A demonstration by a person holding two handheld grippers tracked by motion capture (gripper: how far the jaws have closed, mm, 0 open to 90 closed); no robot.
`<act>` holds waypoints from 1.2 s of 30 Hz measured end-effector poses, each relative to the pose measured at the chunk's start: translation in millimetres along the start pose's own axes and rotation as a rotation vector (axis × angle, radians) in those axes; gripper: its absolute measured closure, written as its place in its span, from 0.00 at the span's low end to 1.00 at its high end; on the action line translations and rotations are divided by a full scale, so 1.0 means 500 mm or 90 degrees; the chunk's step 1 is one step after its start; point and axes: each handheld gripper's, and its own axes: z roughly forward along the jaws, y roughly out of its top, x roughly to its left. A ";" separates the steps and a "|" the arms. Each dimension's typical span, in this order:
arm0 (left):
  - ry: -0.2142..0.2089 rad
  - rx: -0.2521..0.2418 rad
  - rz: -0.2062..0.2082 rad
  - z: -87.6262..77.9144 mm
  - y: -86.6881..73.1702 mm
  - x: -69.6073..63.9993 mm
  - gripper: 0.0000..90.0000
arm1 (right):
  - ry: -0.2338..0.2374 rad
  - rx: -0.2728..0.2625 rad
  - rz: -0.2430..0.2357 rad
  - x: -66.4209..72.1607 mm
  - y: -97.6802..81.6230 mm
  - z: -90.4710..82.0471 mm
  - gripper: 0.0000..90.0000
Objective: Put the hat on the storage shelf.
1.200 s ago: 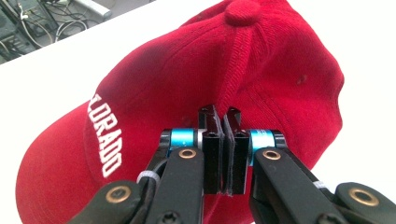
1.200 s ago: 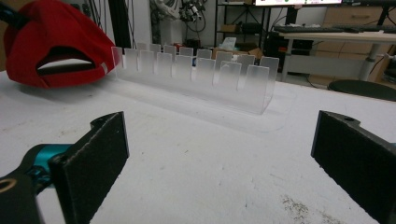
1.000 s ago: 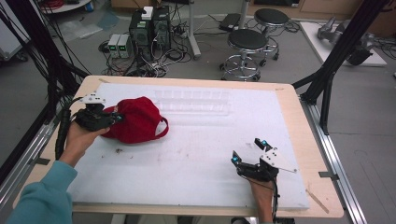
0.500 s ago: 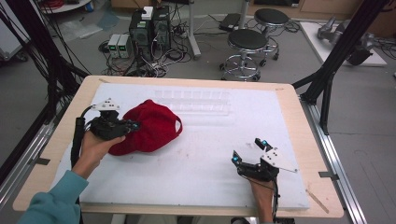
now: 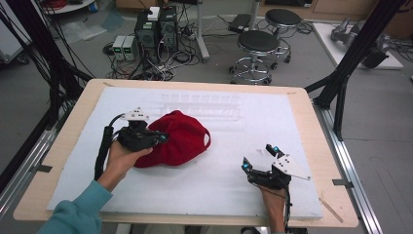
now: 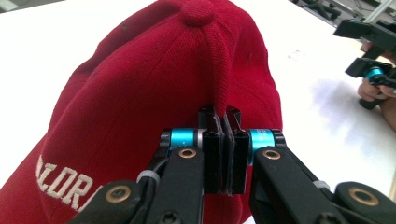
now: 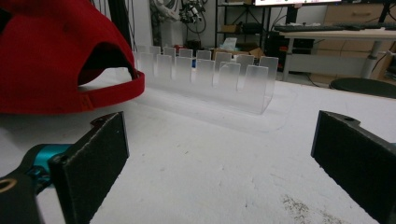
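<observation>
A red baseball cap [image 5: 182, 139] with white stitched lettering lies left of centre on the white sheet. My left gripper [image 5: 158, 138] is shut on a fold of its crown fabric; in the left gripper view the pads [image 6: 226, 156] pinch a seam of the cap [image 6: 154, 88] just below the top button. My right gripper [image 5: 258, 158] rests open on the sheet near the front right, nothing between its jaws. In the right gripper view the cap's back opening and strap [image 7: 109, 86] show at the far left beyond the gripper [image 7: 219, 154].
A clear plastic rack [image 5: 202, 105] with upright dividers stands on the white sheet [image 5: 272, 119] behind the cap, also seen as the rack [image 7: 210, 77] in the right gripper view. Stools, computers and cables stand on the floor past the table's far edge.
My left gripper has dragged the cap to the right, toward the middle of the sheet. The right gripper has stayed where it was.
</observation>
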 end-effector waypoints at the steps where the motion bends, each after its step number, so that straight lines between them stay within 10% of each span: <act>1: -0.002 0.001 0.000 0.006 -0.001 -0.005 0.97 | 0.001 0.001 0.000 0.000 0.000 0.000 0.03; 24: -0.016 0.021 0.045 0.070 -0.017 -0.033 0.91 | 0.001 0.001 0.000 0.002 0.000 -0.001 0.03; 36: 0.018 -0.003 0.082 0.053 -0.015 -0.023 0.24 | 0.001 0.001 -0.004 0.002 0.000 0.000 0.03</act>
